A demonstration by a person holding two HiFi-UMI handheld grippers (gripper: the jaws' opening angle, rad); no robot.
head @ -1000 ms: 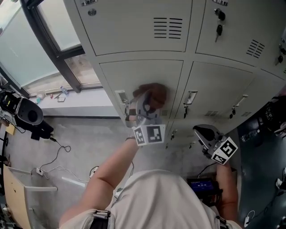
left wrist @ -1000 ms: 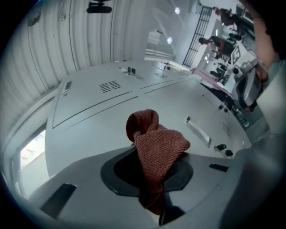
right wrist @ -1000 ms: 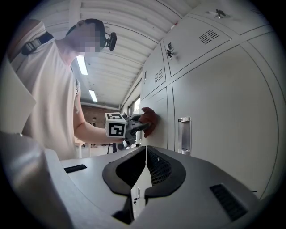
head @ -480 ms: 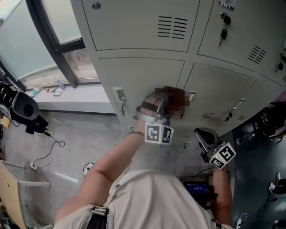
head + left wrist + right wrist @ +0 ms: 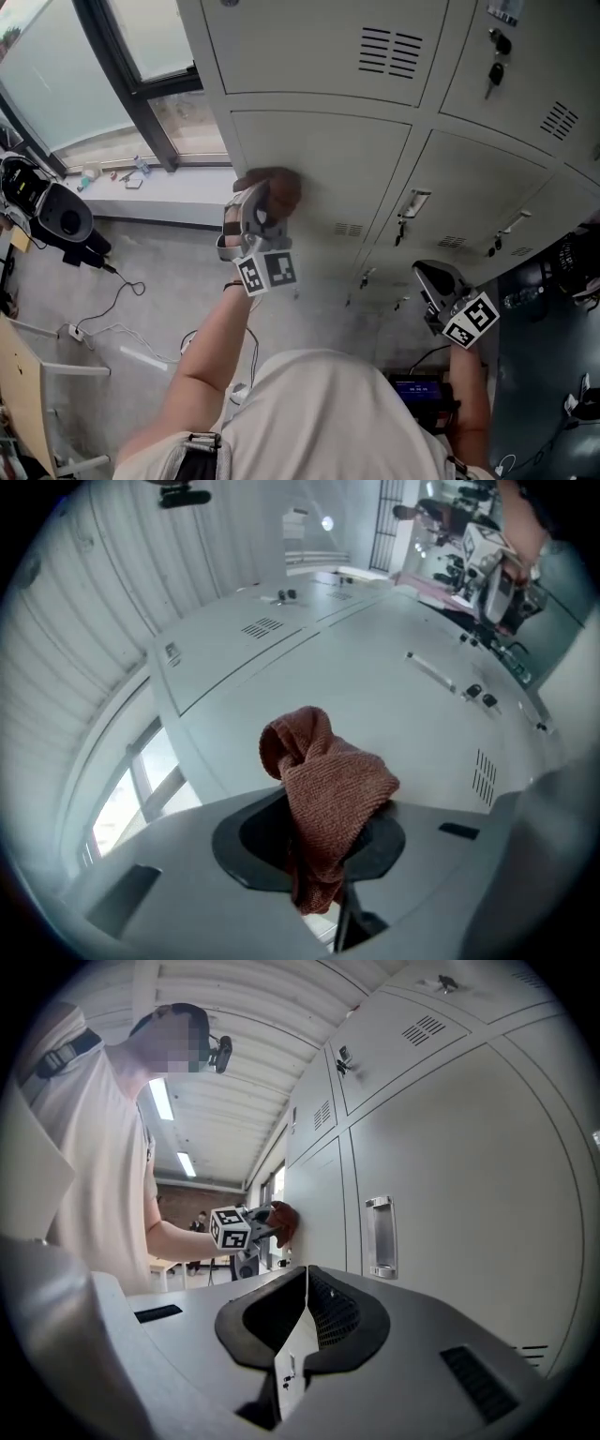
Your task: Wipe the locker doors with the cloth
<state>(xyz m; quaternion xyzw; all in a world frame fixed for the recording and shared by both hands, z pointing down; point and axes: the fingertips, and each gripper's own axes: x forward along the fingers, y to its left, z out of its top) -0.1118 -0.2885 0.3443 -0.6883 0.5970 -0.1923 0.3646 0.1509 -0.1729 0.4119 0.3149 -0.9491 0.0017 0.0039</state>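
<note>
Rust-brown knitted cloth (image 5: 274, 190), bunched into a wad, is pinched between the closed jaws of the left gripper (image 5: 262, 202). In the head view it sits at 11 o'clock from the frame centre. There it meets the upper left part of a pale grey locker door (image 5: 347, 164).

The left gripper view shows the same cloth (image 5: 326, 794) rising from the closed jaw tips of the left gripper (image 5: 321, 869) and folding over towards 11 o'clock. The grey door panels spread out beyond it.

The right gripper (image 5: 429, 274) hangs at 4 o'clock in the head view, well apart from the cloth and low in front of the lower lockers. Its marker cube (image 5: 470, 319) faces the camera. In its own view the right gripper (image 5: 302, 1327) has its jaws drawn together, with nothing between them.

At 10 o'clock in that view the left gripper's cube (image 5: 230, 1228) and the cloth (image 5: 284, 1222) appear against the door face. A recessed handle (image 5: 379, 1237) stands at 1 o'clock on the nearer locker door (image 5: 459, 1176).

Further head-view detail:
- Vent slots (image 5: 391, 52) at 1 o'clock.
- Keys (image 5: 498, 58) hanging in a lock at 2 o'clock.
- A window (image 5: 141, 42) at 10 o'clock.
- A concrete floor (image 5: 150, 281) with trailing cables at 8 o'clock.
</note>
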